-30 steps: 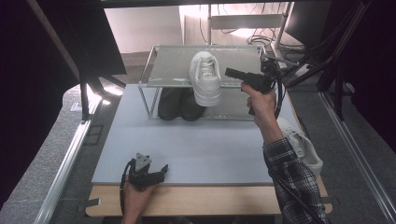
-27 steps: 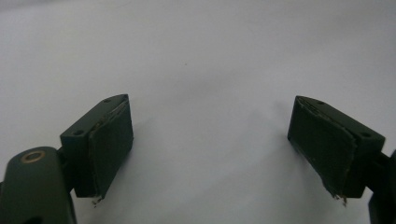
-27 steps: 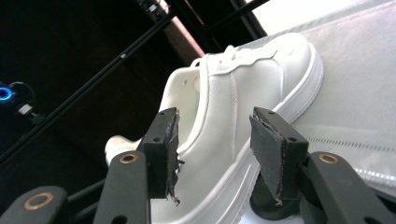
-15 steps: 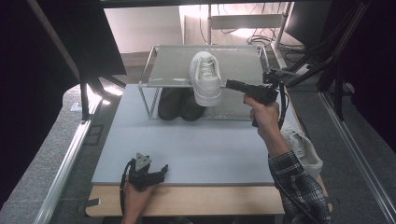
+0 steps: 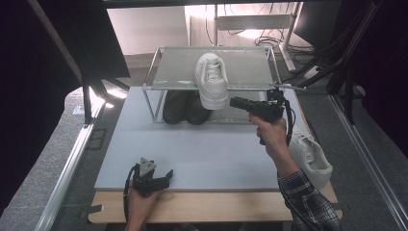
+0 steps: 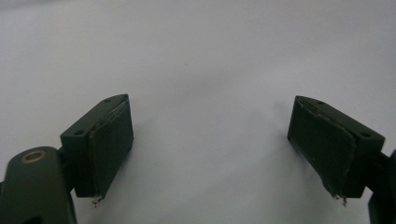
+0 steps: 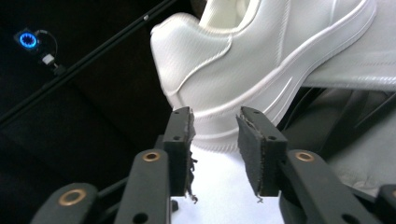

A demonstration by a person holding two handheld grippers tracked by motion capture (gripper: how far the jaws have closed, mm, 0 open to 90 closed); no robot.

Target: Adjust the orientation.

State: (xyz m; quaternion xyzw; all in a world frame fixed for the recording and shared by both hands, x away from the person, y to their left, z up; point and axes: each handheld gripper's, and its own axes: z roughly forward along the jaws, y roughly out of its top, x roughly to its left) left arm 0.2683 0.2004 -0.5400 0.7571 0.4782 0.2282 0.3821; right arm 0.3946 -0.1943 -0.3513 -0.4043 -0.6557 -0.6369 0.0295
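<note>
My right tool (image 7: 214,122) sits just short of the white shoe's (image 5: 212,79) heel on the rack (image 5: 250,67), jaws closing, gripping nothing. Left tool (image 5: 166,174) released on desk (image 5: 211,154).

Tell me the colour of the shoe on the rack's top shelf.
White, sole included; the shoe shows best in the right gripper view, just beyond the right gripper.

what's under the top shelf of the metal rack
Under the rack's top shelf, a pair of dark shoes stands on the lower level, toes toward the table's front. Their heels lie hidden under the shelf. A white sneaker lies on top, its heel overhanging the front edge.
</note>
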